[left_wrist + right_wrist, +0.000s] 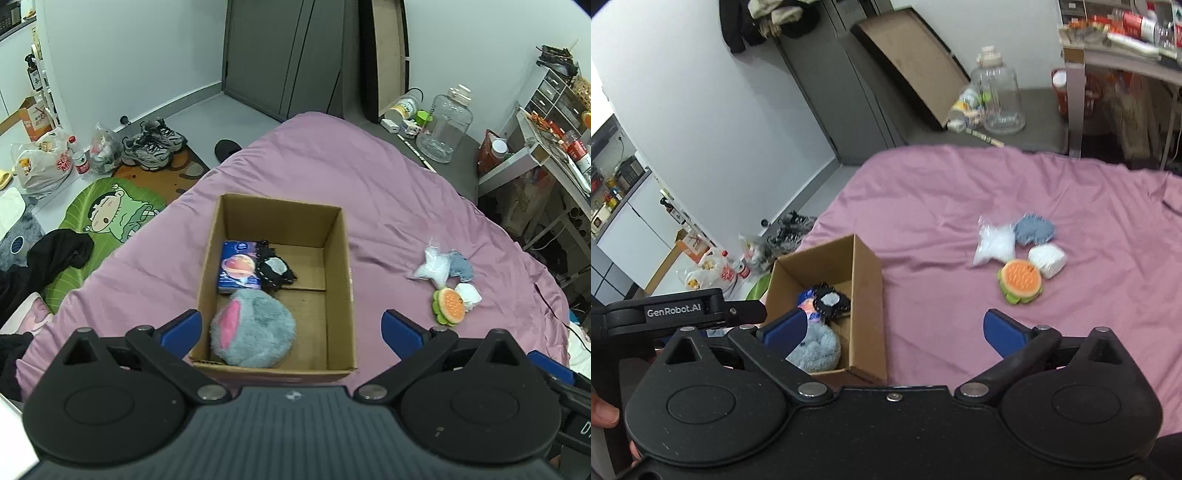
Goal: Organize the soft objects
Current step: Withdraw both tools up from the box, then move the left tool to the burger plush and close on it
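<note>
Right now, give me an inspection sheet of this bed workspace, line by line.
Surface: purple bedsheet, wrinkled.
Job's things: open cardboard box holds a grey plush, a blue packet and a black pouch. On the sheet to its right, in a cluster: burger toy, clear plastic bag, blue-grey soft item, white bundle.
Clutter: sneakers, plastic bags, clear jug on the floor.
Grippers: left hand-held gripper open over the box; right hand-held gripper open, empty.
Cables: a dark cord at the bed's right edge.
Surroundings: grey wardrobe, cluttered desk.
</note>
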Demonstrator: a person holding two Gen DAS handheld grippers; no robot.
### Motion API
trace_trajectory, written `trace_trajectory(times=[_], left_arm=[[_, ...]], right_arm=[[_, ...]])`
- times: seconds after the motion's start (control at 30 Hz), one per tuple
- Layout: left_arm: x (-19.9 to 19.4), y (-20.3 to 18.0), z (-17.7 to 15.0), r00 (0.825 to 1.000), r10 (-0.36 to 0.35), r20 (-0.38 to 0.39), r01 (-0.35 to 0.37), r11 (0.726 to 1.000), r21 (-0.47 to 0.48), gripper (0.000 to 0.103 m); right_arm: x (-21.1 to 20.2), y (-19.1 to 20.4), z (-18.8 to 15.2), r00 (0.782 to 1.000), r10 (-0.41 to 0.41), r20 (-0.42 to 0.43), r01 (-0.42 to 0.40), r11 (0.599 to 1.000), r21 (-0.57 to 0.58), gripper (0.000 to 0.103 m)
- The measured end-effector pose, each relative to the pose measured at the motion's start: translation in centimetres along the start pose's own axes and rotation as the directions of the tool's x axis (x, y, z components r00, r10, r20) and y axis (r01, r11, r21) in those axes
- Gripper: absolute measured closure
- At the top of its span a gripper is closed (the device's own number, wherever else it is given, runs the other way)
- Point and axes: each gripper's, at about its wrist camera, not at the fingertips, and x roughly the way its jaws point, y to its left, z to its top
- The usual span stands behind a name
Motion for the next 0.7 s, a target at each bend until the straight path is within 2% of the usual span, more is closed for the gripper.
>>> trace_trajectory(times=[0.3, 0.57, 0.7], left_arm=[[0.0, -2.1, -0.8, 0.999, -0.032, 0.024, 0.031, 0.999, 0.017, 0.000], [0.6, -4.4, -0.9, 0.999, -0.041, 0.013, 0.040, 0.998, 0.052, 0.000], [0.9, -5.4, -0.9, 0.997, -0.070, 0.019, 0.069, 0.997, 0.037, 0.000]], right_arm=[[-0.7, -2.0, -0.4, 0.999, -0.034, 0.030, 0.035, 0.999, -0.031, 0.000], [-0.9, -4.5, -0.4, 0.999, -0.032, 0.026, 0.032, 0.999, 0.006, 0.000], [-0.9, -6.0, -0.5, 0.999, -0.042, 0.025, 0.041, 0.999, 0.018, 0.000]])
